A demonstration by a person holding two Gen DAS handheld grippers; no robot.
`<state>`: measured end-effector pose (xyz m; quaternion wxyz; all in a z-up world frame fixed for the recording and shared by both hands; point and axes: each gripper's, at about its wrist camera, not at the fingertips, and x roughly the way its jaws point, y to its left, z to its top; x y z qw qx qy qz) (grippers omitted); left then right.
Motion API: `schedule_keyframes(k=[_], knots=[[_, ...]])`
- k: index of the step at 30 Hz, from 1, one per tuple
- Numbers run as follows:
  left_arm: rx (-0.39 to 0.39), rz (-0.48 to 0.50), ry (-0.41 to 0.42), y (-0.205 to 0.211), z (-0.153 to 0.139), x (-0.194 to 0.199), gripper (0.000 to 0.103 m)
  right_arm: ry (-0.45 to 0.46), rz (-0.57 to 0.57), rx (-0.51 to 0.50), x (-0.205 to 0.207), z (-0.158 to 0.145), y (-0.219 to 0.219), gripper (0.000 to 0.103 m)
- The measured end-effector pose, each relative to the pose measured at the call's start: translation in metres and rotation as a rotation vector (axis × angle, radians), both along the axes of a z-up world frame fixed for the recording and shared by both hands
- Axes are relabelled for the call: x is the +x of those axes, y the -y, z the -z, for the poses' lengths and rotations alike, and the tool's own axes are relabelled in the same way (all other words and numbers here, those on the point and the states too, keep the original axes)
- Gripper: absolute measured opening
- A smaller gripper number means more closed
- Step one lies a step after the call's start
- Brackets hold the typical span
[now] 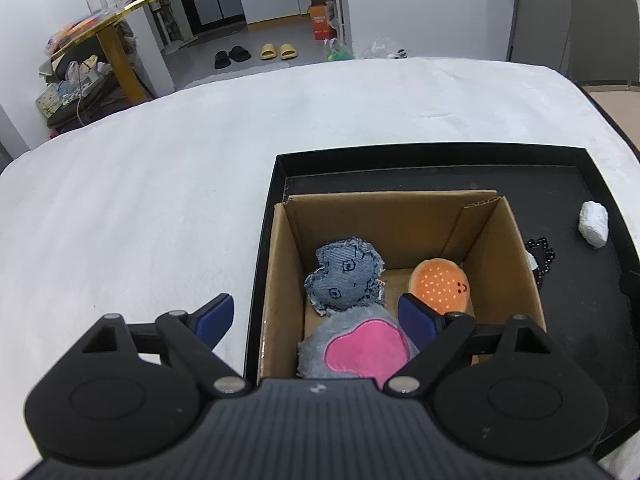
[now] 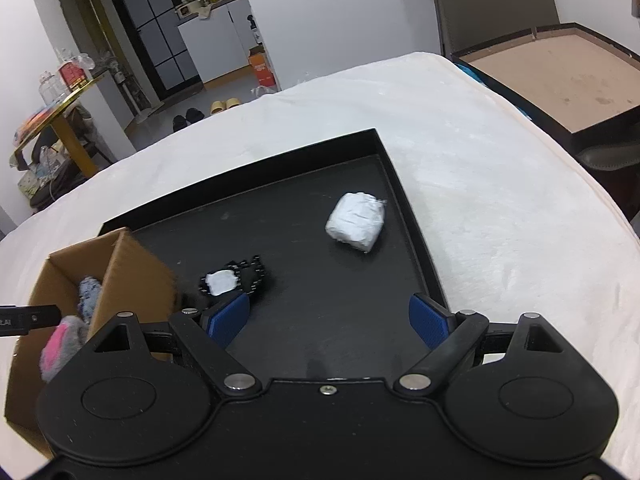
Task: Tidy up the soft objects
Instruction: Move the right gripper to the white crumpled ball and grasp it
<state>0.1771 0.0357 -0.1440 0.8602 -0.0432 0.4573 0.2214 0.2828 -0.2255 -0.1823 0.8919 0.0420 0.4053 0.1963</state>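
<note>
An open cardboard box [image 1: 280, 280] stands in a black tray [image 1: 580, 312] on a white-covered surface. Inside it lie a denim plush [image 1: 344, 276], an orange burger plush [image 1: 440, 284] and a grey plush with a pink patch [image 1: 360, 348]. My left gripper [image 1: 316, 312] hangs open above the box's left wall, one finger outside and one inside, holding nothing. On the tray floor to the right lie a white wrapped bundle [image 2: 356, 222] and a black beaded item with a white patch [image 2: 236, 280]. The right gripper [image 2: 328, 318] is open over bare tray, just short of both.
The white cover [image 1: 160, 200] spreads wide around the tray. A brown-topped, dark-edged board [image 2: 560, 80] sits beyond the right edge. A gold-legged shelf with clutter [image 1: 100, 40] and slippers [image 1: 276, 52] on the floor lie beyond the far edge.
</note>
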Motion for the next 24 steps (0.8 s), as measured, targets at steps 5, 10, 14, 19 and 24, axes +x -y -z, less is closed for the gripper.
schedule_keyframes(k=[5,10,14,19,24], knots=[[0.009,-0.022,-0.027,0.0,0.006,0.007,0.088,0.003,-0.011,0.007,0.015,0.007,0.0,0.087],[0.031,-0.034,-0.042,0.001,0.008,0.013,0.088,0.002,-0.021,0.029,0.03,0.013,-0.006,0.086],[0.042,-0.053,-0.05,0.0,0.011,0.015,0.088,0.005,-0.036,0.032,0.04,0.016,-0.013,0.086],[0.046,-0.069,-0.062,0.0,0.016,0.019,0.088,0.015,-0.055,0.004,0.05,0.02,-0.022,0.079],[0.05,-0.068,-0.067,0.001,0.017,0.023,0.088,0.018,-0.04,-0.038,0.059,0.027,-0.026,0.071]])
